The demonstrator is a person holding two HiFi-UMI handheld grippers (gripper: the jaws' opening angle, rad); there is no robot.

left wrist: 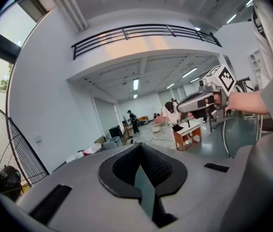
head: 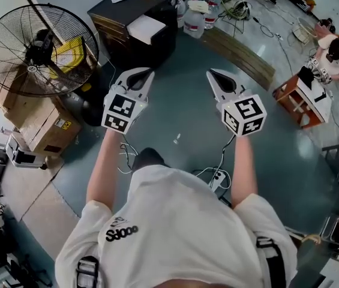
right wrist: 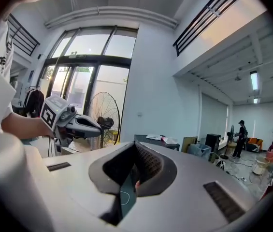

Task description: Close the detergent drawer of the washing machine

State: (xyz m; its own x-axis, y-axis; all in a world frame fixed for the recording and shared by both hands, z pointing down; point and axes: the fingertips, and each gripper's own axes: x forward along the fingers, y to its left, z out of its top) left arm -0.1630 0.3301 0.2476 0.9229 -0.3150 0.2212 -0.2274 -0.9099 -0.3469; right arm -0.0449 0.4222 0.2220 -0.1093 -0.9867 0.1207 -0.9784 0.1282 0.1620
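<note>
No washing machine or detergent drawer shows in any view. I hold both grippers out in front of me at chest height, above a grey-green floor. My left gripper (head: 145, 72) points forward with its jaws together and nothing between them; in its own view the dark pads (left wrist: 143, 170) meet. My right gripper (head: 215, 74) is also shut and empty, and its pads (right wrist: 135, 167) are closed. Each gripper shows in the other's view: the right gripper (left wrist: 199, 100) and the left gripper (right wrist: 78, 122).
A large standing fan (head: 34, 50) and cardboard boxes (head: 37, 122) are at the left. A dark cabinet (head: 136, 26) with papers stands ahead, with water bottles (head: 194, 20) beside it. A small wooden table (head: 301, 98) and a seated person (head: 334, 53) are at the right. Cables (head: 214, 176) lie by my feet.
</note>
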